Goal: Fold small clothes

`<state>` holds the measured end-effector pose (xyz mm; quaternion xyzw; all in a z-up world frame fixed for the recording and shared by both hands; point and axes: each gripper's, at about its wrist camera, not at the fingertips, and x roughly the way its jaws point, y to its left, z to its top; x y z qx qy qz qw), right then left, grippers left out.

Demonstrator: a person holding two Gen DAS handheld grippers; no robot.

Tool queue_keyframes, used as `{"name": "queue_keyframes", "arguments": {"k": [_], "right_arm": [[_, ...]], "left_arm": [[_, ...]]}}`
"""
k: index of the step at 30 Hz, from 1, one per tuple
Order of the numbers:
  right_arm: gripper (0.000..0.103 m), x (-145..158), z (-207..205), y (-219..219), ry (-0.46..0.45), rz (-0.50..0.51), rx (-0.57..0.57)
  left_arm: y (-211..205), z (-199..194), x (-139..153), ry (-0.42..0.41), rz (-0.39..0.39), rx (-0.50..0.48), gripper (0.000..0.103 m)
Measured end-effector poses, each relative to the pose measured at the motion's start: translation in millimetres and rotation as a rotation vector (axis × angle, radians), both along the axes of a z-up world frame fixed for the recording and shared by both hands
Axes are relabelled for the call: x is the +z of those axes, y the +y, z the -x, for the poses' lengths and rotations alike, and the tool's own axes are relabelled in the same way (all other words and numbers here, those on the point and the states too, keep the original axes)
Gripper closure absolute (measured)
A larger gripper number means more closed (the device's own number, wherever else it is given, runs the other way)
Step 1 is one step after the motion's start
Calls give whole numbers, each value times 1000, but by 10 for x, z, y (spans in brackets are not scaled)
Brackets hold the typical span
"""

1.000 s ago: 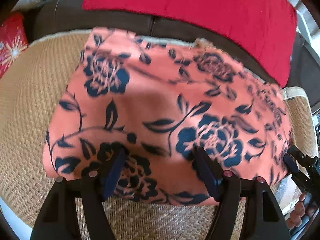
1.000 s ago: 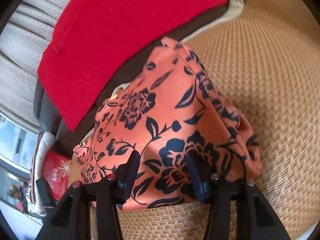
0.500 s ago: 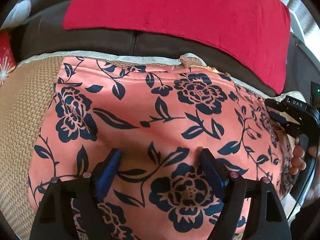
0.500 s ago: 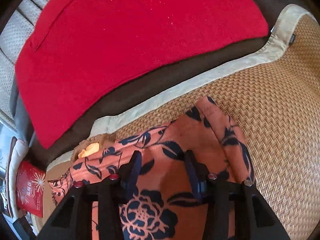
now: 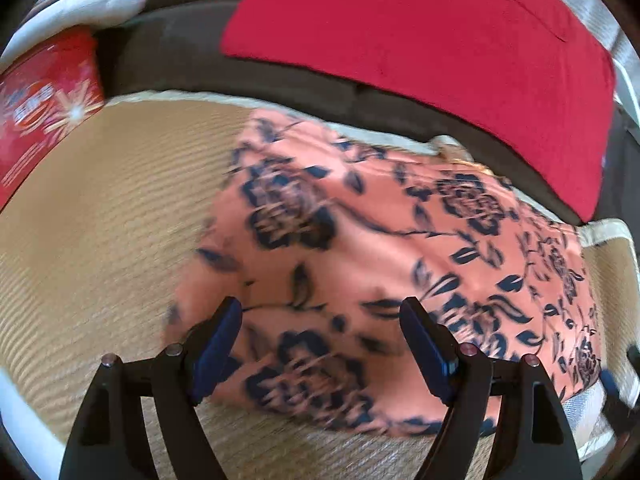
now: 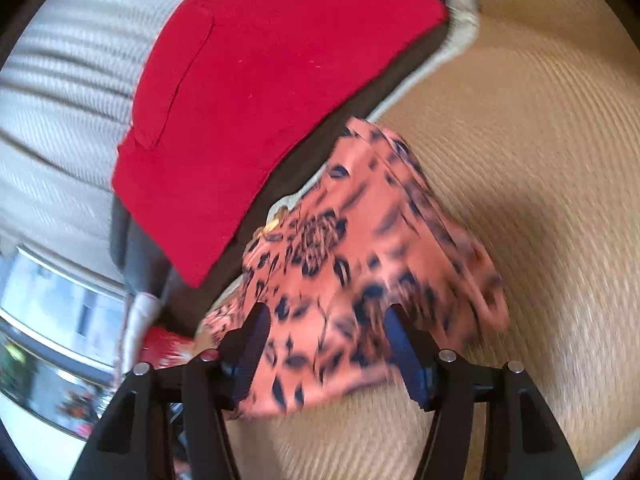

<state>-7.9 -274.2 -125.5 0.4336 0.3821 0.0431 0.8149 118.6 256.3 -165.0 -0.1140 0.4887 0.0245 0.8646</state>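
Observation:
A salmon-orange garment with a dark blue flower print [image 5: 384,264] lies folded on a woven straw mat [image 5: 104,216]. My left gripper [image 5: 320,340] is open above the garment's near left part, with nothing between its fingers. In the right wrist view the same garment [image 6: 360,264] lies bunched on the mat [image 6: 540,160]. My right gripper [image 6: 326,344] is open over its near edge and holds nothing. Both views are blurred by motion.
A red cushion [image 5: 420,28] leans on the dark sofa back [image 5: 172,48] behind the mat; it also shows in the right wrist view [image 6: 256,92]. A red printed bag [image 5: 40,104] lies at the far left. A white pillow [image 5: 80,4] sits behind the bag.
Both grippers have pulled back from the garment and swung; the left view now shows more mat at the left, the right view shows the whole garment again. Both stayed open.

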Motion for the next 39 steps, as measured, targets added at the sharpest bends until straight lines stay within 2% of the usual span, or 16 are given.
{"name": "queue_keyframes", "arguments": {"k": [3, 6, 8, 10, 15, 18, 20, 23, 25, 27, 29, 31, 33, 35, 37, 39], "right_arm": [[39, -173, 259, -12, 24, -86, -48], [39, -300, 292, -54, 67, -97, -81], [39, -385, 277, -123, 81, -125, -119], [39, -423, 233, -171, 100, -113, -153], [39, -453, 106, -231, 65, -125, -206], [38, -472, 21, -247, 46, -130, -231], [38, -454, -44, -231, 38, -102, -239], [39, -397, -155, -177, 16, -63, -232], [39, -326, -216, -145, 21, 2, -251], [39, -217, -194, -138, 50, 132, -322], [39, -10, -159, -89, 34, 320, -388], [39, 202, -133, -3, -36, 472, -414], [43, 292, -188, 122, -97, 520, -363], [66, 243, -352, 336, -97, 521, -240], [67, 64, -533, 521, -33, 486, -112], [67, -110, -670, 623, 34, 434, -32]], "left_arm": [[149, 103, -22, 25, -18, 41, 22], [244, 162, -137, 63, -54, 50, 22], [261, 147, -202, 76, -50, 49, 22], [266, 132, -189, 59, -35, 49, 22], [226, 89, -52, -32, 60, -14, 22], [82, 1, -134, 10, 25, -71, 22], [-19, -51, -248, 59, -43, -95, 22], [-80, -40, -233, 40, -78, -105, 21], [-217, -168, -309, 42, -97, -116, 18], [-230, -212, -372, 54, -102, -117, 11], [-307, -277, -447, 52, -99, -123, 7], [-393, -292, -508, 44, -131, -136, 3], [-487, -319, -581, 46, -155, -141, 0], [-525, -343, -633, 54, -145, -148, 0], [-473, -347, -649, 74, -128, -167, 0], [-408, -361, -633, 94, -93, -181, 0]]}}
